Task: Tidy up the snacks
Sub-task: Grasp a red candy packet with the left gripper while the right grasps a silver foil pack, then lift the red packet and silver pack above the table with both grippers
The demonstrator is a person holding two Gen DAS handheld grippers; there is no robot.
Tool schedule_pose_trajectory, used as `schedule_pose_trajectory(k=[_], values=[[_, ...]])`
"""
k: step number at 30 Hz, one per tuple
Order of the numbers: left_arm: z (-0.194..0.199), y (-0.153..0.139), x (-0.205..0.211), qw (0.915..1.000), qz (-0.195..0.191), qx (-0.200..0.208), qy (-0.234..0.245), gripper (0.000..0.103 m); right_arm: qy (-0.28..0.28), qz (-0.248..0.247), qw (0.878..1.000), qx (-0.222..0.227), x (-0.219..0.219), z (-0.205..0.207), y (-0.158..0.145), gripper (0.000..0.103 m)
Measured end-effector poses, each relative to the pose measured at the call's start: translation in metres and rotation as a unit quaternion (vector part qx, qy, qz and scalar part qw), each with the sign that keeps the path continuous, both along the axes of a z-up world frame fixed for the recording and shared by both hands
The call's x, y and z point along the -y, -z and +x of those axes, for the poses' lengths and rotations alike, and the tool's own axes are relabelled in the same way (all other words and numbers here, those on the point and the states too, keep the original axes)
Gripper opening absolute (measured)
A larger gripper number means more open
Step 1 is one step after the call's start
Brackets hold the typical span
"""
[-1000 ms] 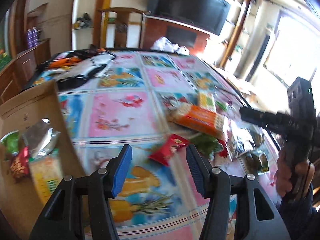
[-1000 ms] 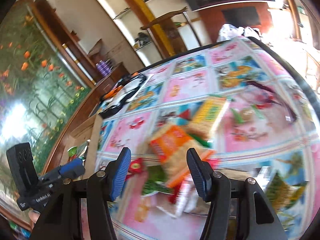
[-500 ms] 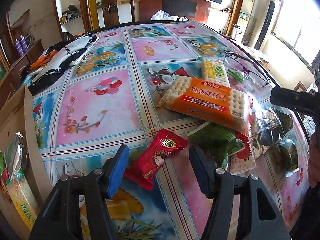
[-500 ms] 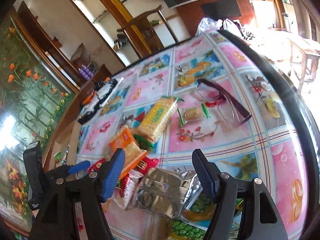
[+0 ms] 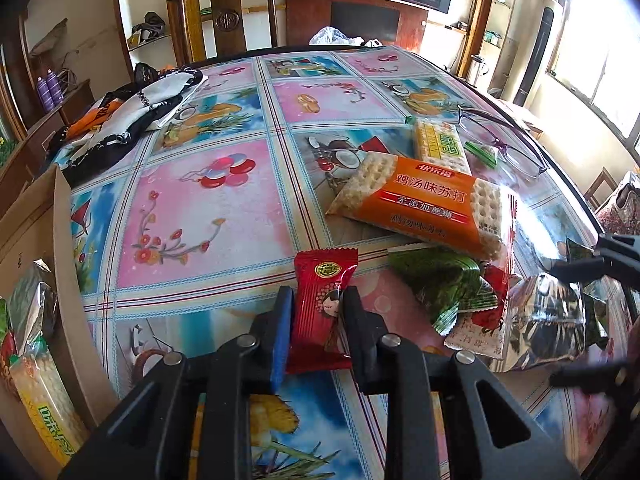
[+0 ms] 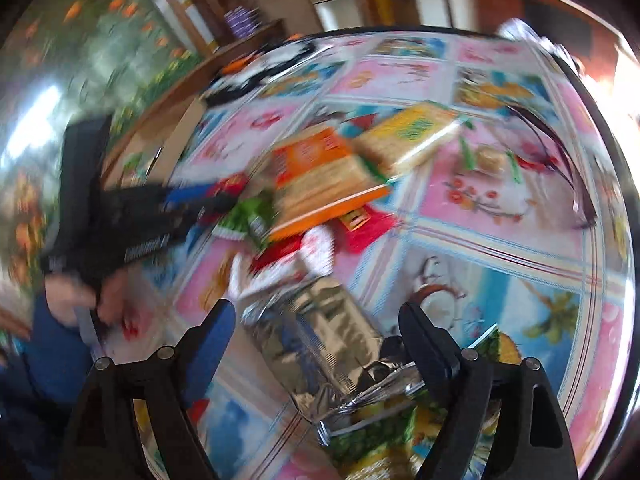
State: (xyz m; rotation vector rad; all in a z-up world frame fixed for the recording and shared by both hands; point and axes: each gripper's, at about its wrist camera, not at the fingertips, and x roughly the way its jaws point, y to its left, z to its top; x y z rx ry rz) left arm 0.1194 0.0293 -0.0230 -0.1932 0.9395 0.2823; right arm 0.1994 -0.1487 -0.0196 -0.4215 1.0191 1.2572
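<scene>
My left gripper (image 5: 316,300) is shut on a small red snack packet (image 5: 322,304) lying on the patterned table. Beside it lie an orange cracker pack (image 5: 424,204), a yellow-green cracker pack (image 5: 440,146), a green packet (image 5: 436,284) and a silver foil bag (image 5: 548,324). My right gripper (image 6: 316,320) is open and straddles the silver foil bag (image 6: 320,336); that view is blurred. The left gripper (image 6: 192,196) shows there at the left, holding the red packet. A cardboard box (image 5: 60,240) with several snacks stands at the left.
Eyeglasses (image 5: 500,140) lie at the table's far right. A black, white and orange cloth (image 5: 132,116) lies at the far left. A wooden chair (image 5: 228,16) and TV cabinet stand behind the table. The table edge (image 6: 616,200) curves along the right.
My left gripper moved forward and closed on the red packet. My right gripper swung down over the silver foil bag, still open.
</scene>
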Motion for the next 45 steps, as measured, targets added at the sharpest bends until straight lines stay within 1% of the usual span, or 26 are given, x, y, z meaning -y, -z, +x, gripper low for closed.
schedule_pose_trajectory(k=[1,2,3,5,6,7,8,9,10,13,16,19,21,23,24,26,29,30,33,36,39,45], values=[[0.000,0.000,-0.001,1.0000,-0.004,0.003,-0.002,0.025,-0.014,-0.010,1.000,0.025,-0.002,-0.010,0.001,0.087],[0.000,0.000,-0.002,1.0000,-0.005,0.003,-0.003,0.029,-0.023,-0.018,0.999,0.039,-0.005,-0.016,0.004,0.087],[0.001,0.000,-0.002,1.0000,-0.005,0.003,-0.003,0.034,-0.036,-0.032,0.997,0.064,-0.008,-0.025,0.008,0.087],[0.001,0.000,-0.001,1.0000,-0.002,0.003,0.000,0.036,-0.046,-0.054,0.993,0.098,-0.013,-0.036,0.017,0.087],[0.002,0.000,0.001,1.0000,0.003,0.002,0.001,0.036,-0.051,-0.054,0.991,0.109,-0.013,-0.039,0.018,0.087],[0.002,0.001,0.003,0.9999,0.011,0.000,0.003,0.036,-0.055,-0.049,0.991,0.108,-0.012,-0.041,0.018,0.080],[0.002,0.001,0.005,0.9998,0.019,-0.002,0.005,0.032,-0.057,-0.043,0.992,0.102,-0.012,-0.040,0.016,0.064],[0.002,0.001,0.006,0.9998,0.021,-0.003,0.006,0.025,-0.059,-0.035,0.994,0.090,-0.009,-0.039,0.014,0.063],[0.001,0.000,0.006,0.9998,0.020,-0.004,0.008,0.017,-0.060,-0.029,0.994,0.089,-0.008,-0.038,0.011,0.063],[-0.001,-0.001,0.004,0.9999,0.017,0.001,0.000,0.017,-0.059,-0.003,0.995,0.085,-0.006,-0.041,0.000,0.063],[-0.005,-0.009,0.002,0.9996,0.013,0.024,-0.006,0.017,-0.042,0.044,0.996,0.070,0.000,-0.033,-0.017,0.063],[-0.010,-0.018,-0.001,0.9985,0.011,0.051,-0.018,0.017,0.008,0.090,0.995,0.048,0.004,-0.015,-0.028,0.063],[-0.013,-0.024,-0.002,0.9971,0.014,0.068,-0.030,0.017,0.069,0.116,0.990,0.049,0.007,-0.002,-0.034,0.063],[-0.016,-0.029,-0.003,0.9955,0.020,0.083,-0.040,0.017,0.128,0.120,0.983,0.044,0.009,0.009,-0.031,0.063],[-0.018,-0.031,-0.003,0.9948,0.022,0.090,-0.043,0.017,0.148,0.111,0.981,0.061,0.007,0.010,-0.029,0.063],[-0.019,-0.035,0.000,0.9938,0.029,0.100,-0.041,0.017,0.169,0.099,0.976,0.095,0.003,0.005,-0.027,0.063],[-0.020,-0.037,0.006,0.9921,0.054,0.105,-0.044,0.017,0.166,0.125,0.976,0.060,-0.001,0.002,-0.027,0.063],[-0.019,-0.037,0.008,0.9917,0.061,0.104,-0.043,0.018,0.161,0.134,0.976,0.059,-0.003,-0.003,-0.028,0.063],[-0.019,-0.037,0.013,0.9904,0.083,0.102,-0.042,0.018,0.145,0.141,0.976,0.086,-0.006,-0.016,-0.031,0.063],[-0.020,-0.037,0.017,0.9881,0.108,0.101,-0.042,0.018,0.137,0.154,0.974,0.091,-0.004,-0.022,-0.033,0.063],[-0.021,-0.038,0.023,0.9843,0.138,0.101,-0.044,0.018,0.145,0.161,0.972,0.095,-0.001,-0.021,-0.034,0.063],[-0.023,-0.040,0.024,0.9812,0.156,0.102,-0.050,0.018,0.157,0.153,0.971,0.092,0.000,-0.016,-0.032,0.063]])
